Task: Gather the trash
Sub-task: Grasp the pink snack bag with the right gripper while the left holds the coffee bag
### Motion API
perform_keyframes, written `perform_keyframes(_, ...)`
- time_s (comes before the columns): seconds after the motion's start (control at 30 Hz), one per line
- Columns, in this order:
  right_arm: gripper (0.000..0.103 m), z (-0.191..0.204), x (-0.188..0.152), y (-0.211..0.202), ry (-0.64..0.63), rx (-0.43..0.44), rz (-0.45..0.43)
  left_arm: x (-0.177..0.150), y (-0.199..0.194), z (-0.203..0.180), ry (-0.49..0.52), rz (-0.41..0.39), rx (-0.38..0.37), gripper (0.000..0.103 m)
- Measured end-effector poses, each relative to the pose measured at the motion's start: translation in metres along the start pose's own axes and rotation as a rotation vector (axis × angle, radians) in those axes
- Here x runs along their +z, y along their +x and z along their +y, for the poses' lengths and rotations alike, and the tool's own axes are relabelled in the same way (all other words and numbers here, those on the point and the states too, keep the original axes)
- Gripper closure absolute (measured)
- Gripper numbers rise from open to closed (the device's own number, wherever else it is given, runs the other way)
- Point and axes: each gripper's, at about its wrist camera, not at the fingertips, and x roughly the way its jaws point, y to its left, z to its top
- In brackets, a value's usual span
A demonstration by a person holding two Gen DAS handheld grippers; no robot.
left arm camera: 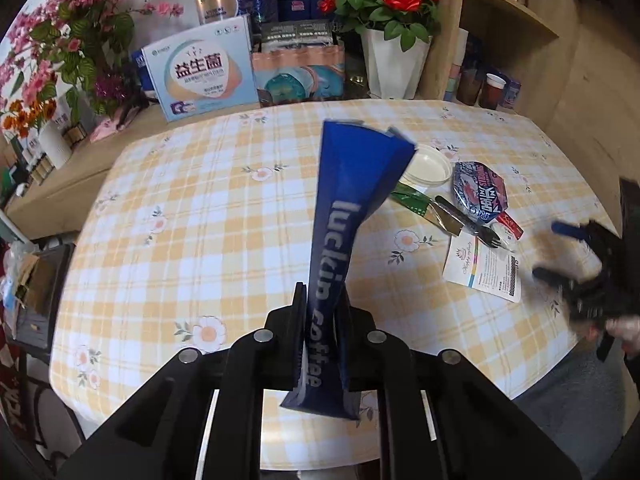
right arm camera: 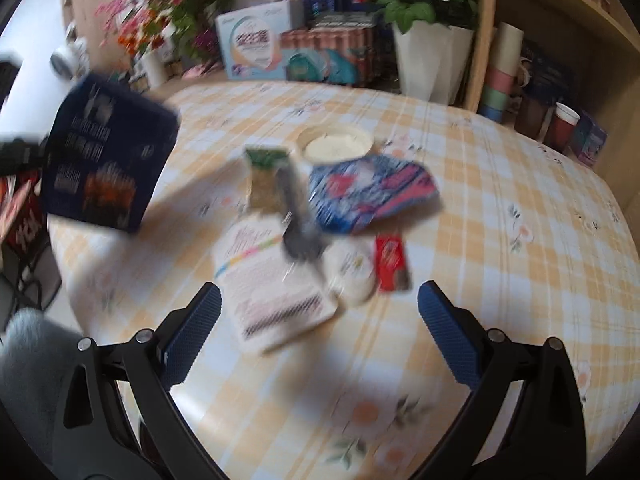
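The table with the checked cloth carries the trash: a white leaflet, a blue wrapper and a small white lid (blurred here). The left gripper is clenched on a blue coffee bag above the table, and the right gripper stands wide apart and empty over the leaflet.

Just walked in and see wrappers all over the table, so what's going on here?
A person is clearing trash with two handheld grippers. The left gripper is shut on a flattened blue paper coffee bag, lifted above the yellow checked tablecloth. The right gripper hangs open over the leftover pile: a white printed card, a blue snack wrapper, and a black plastic fork.
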Motion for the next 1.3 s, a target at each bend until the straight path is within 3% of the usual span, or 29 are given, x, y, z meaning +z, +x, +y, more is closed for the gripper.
perform_keyframes(0.1,0.006,-0.015,0.018,0.0,0.016,-0.008,-0.068,-0.004,0.008,0.008,-0.057,0.012,-0.051,0.087)
perform_keyframes(0.2,0.006,-0.035,0.034,0.011,0.084,-0.001,-0.078,-0.009,0.011,0.014,-0.084,0.002,-0.069,0.087)
perform_keyframes(0.33,0.013,-0.063,0.048,0.041,0.237,0.063,-0.049,-0.013,0.013,0.02,-0.098,-0.005,-0.08,0.087)
perform_keyframes(0.5,0.017,-0.069,0.057,0.07,0.295,0.06,0.005,-0.019,0.015,0.031,-0.127,-0.008,-0.09,0.086)
perform_keyframes(0.63,0.023,-0.079,0.058,0.087,0.415,0.035,0.038,-0.022,0.016,0.039,-0.172,-0.017,-0.108,0.086)
perform_keyframes(0.7,0.028,-0.084,0.057,0.093,0.463,0.04,0.041,-0.023,0.015,0.039,-0.17,-0.024,-0.113,0.086)
perform_keyframes(0.8,0.05,-0.088,0.055,0.102,0.522,0.049,0.064,-0.026,0.014,0.039,-0.179,-0.031,-0.123,0.087)
perform_keyframes(0.87,0.071,-0.09,0.055,0.101,0.537,0.062,0.059,-0.029,0.013,0.041,-0.2,-0.037,-0.13,0.087)
perform_keyframes(0.97,0.085,-0.091,0.056,0.093,0.582,0.097,0.037,-0.031,0.009,0.042,-0.22,-0.051,-0.138,0.088)
perform_keyframes(1.13,0.094,-0.077,0.069,0.065,0.537,0.089,-0.041,-0.032,-0.007,0.042,-0.245,-0.082,-0.159,0.088)
perform_keyframes(1.3,0.094,-0.061,0.078,0.031,0.468,0.044,-0.113,-0.035,-0.024,0.032,-0.223,-0.102,-0.176,0.088)
